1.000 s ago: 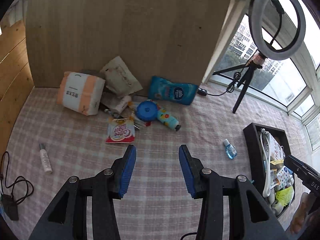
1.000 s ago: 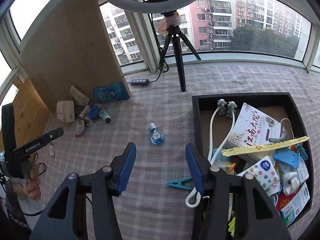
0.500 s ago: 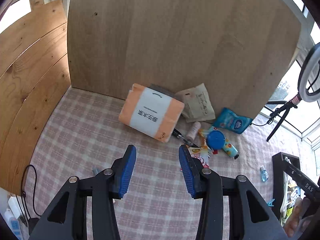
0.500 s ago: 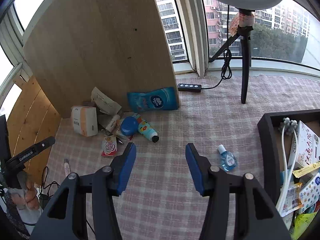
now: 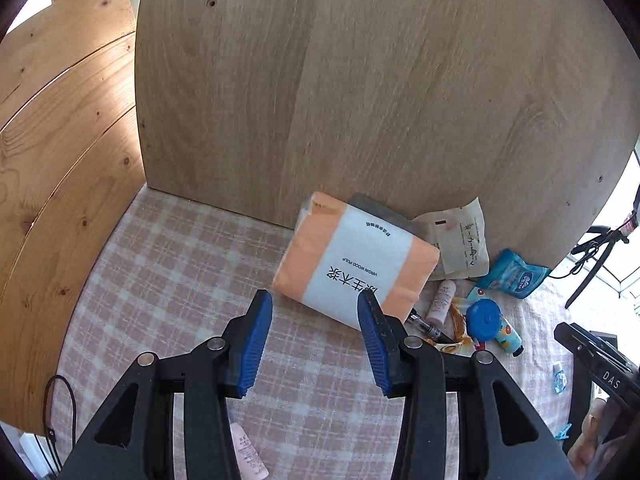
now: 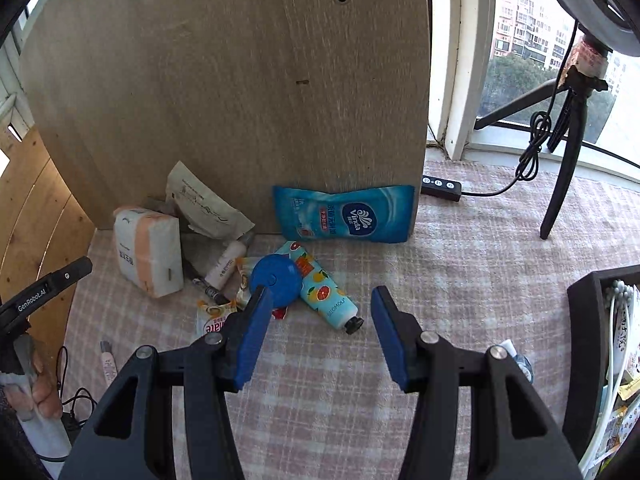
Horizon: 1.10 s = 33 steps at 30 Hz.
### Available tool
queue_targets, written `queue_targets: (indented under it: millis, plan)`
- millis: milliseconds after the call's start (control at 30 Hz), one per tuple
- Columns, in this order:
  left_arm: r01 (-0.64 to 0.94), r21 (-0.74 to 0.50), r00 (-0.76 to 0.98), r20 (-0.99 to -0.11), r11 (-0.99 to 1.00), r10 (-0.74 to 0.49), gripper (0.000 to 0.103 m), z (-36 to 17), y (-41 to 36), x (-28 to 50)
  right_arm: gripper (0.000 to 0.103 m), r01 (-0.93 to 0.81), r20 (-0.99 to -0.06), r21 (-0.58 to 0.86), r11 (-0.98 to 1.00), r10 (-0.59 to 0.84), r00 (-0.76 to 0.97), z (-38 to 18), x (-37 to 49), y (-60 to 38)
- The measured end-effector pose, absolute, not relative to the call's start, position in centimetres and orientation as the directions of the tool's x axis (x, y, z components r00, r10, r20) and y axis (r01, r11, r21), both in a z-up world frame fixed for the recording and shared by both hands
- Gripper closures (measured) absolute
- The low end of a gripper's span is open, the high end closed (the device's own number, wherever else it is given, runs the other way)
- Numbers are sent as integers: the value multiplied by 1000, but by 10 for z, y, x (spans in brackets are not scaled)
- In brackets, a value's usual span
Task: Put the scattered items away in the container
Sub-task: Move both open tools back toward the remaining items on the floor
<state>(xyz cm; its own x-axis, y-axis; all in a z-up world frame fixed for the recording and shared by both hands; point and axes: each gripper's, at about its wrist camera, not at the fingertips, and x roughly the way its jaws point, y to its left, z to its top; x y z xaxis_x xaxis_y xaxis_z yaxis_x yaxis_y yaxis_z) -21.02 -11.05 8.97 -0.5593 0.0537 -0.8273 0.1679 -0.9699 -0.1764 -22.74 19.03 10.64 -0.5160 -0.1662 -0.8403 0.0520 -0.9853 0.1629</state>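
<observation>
An orange-and-white tissue pack [image 5: 356, 262] lies by the wooden board, just ahead of my left gripper [image 5: 316, 336], which is open and empty. In the right wrist view the same tissue pack [image 6: 146, 250] sits at the left of a pile with a blue round lid [image 6: 276, 280], a fruit-print tube [image 6: 326, 294], a blue Vinda wipes pack [image 6: 344, 214], a paper pouch [image 6: 204, 202] and a sachet [image 6: 214, 318]. My right gripper [image 6: 318, 334] hovers open over the cloth near the tube, holding nothing. The black container [image 6: 582, 344] shows at the right edge, with items inside.
An upright wooden board [image 6: 224, 80] backs the pile. A ring-light tripod [image 6: 564, 160] and its cable switch [image 6: 440, 186] stand at the back right. A small pink tube [image 6: 107, 362] and black cables [image 6: 76, 400] lie at the left, and a small blue bottle [image 6: 520, 358] sits behind my right finger.
Both grippers have swung left from the container toward the pile by the board and come closer to it. The tissue pack now fills the left view's centre. Jaw openings look unchanged.
</observation>
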Motion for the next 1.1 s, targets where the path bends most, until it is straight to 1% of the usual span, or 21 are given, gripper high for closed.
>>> queue_targets:
  millis: [167, 333, 433, 533, 700, 767, 867, 933, 1100]
  plan:
    - [136, -167, -563, -824, -976, 63, 60, 96, -99, -202, 52, 59, -845, 168, -984, -175, -506, 105, -224, 187]
    - [119, -160, -576, -815, -980, 63, 59, 110, -90, -189, 52, 70, -836, 165, -984, -177, -519, 117, -214, 187]
    - [111, -148, -580, -812, -983, 57, 54, 119, -84, -182, 52, 77, -833, 158, -984, -174, -525, 126, -205, 187]
    - [106, -141, -589, -807, -984, 53, 53, 128, -80, -173, 52, 73, -829, 165, -984, -178, -530, 135, -198, 188]
    - [73, -132, -608, -792, -989, 61, 44, 147, -67, -150, 52, 84, -821, 149, -985, -171, -544, 153, -182, 189]
    - [70, -123, -616, -786, -990, 55, 37, 156, -63, -142, 52, 84, -815, 152, -985, -173, -552, 162, -173, 192]
    - [61, -115, -626, -778, -991, 52, 30, 169, -56, -128, 48, 85, -807, 150, -985, -171, -565, 172, -158, 196]
    - [62, -111, -634, -772, -992, 47, 27, 176, -52, -119, 47, 88, -805, 139, -986, -164, -570, 178, -149, 198]
    - [50, -80, -629, -776, -996, 30, 26, 183, -42, -102, 47, 84, -806, 132, -988, -156, -571, 181, -131, 202]
